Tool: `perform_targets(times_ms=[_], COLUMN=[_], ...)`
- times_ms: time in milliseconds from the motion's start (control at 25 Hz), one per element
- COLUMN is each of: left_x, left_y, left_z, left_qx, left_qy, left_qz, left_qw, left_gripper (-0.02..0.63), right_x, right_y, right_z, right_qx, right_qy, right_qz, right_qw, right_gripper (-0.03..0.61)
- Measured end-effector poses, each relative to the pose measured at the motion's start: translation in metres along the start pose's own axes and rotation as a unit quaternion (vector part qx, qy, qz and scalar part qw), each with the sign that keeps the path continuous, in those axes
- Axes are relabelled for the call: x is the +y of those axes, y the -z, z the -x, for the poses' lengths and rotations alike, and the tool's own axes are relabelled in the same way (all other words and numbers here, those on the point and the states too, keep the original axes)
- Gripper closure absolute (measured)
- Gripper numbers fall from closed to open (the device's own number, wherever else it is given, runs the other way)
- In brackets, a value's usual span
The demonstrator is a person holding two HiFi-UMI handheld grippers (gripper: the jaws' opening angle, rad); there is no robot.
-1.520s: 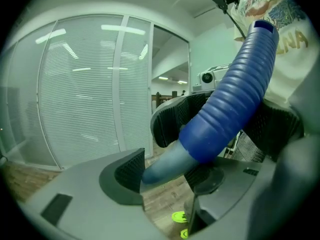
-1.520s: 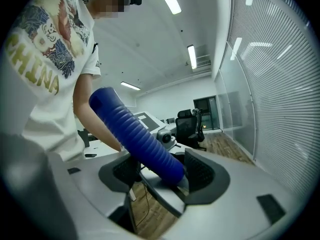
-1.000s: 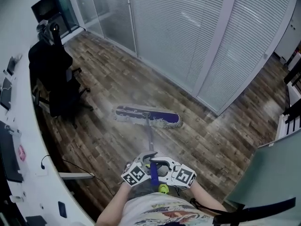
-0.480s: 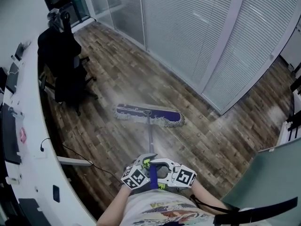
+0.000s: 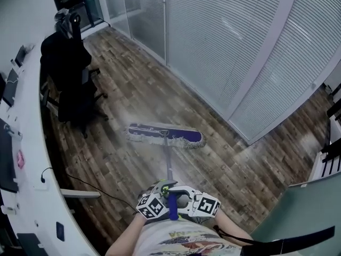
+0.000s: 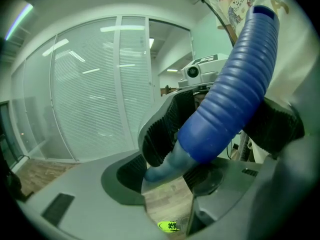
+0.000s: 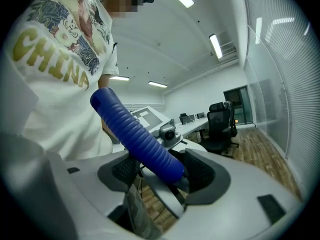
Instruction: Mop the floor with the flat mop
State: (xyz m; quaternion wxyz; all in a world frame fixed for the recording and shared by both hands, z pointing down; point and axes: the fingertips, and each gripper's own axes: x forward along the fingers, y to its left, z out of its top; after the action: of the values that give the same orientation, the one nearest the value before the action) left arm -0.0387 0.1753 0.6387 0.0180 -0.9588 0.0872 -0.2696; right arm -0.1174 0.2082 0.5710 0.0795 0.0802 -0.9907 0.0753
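Note:
In the head view the flat mop's blue, fringed head lies on the wooden floor ahead of me. Its grey pole runs back to a ribbed blue handle grip in front of my body. My left gripper and right gripper face each other across that grip, both shut on it. In the left gripper view the blue grip crosses the left gripper, whose jaws have just been closing on it. In the right gripper view the grip sits between the pads of the right gripper.
A black office chair stands at the far left beside a curved white desk. A cable trails on the floor below the desk. Glass walls with blinds close off the far side. A grey-green panel stands at the right.
The mop head has slid a little over the floor, out and then back towards me. Both grippers have sunk slightly in the head view and keep hold of the handle.

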Motion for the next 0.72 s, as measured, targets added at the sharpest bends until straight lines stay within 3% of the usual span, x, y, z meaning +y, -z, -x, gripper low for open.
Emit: perform_targets(times_ms=[320, 720], left_x=[0.14, 0.266], left_y=[-0.007, -0.006], left_z=[-0.001, -0.026], left_qx=[-0.008, -0.011], left_qy=[0.011, 0.021], left_qz=[0.002, -0.006], left_qw=[0.9999, 0.9997], left_gripper=[0.428, 0.426], right_x=[-0.131, -0.259], right_y=[-0.048, -0.063], right_z=[-0.036, -0.054], right_qx=[-0.021, -0.027], right_qy=[0.022, 0.048], right_qz=[-0.02, -0.022], right_qw=[0.999, 0.998], right_gripper=[0.316, 0.316])
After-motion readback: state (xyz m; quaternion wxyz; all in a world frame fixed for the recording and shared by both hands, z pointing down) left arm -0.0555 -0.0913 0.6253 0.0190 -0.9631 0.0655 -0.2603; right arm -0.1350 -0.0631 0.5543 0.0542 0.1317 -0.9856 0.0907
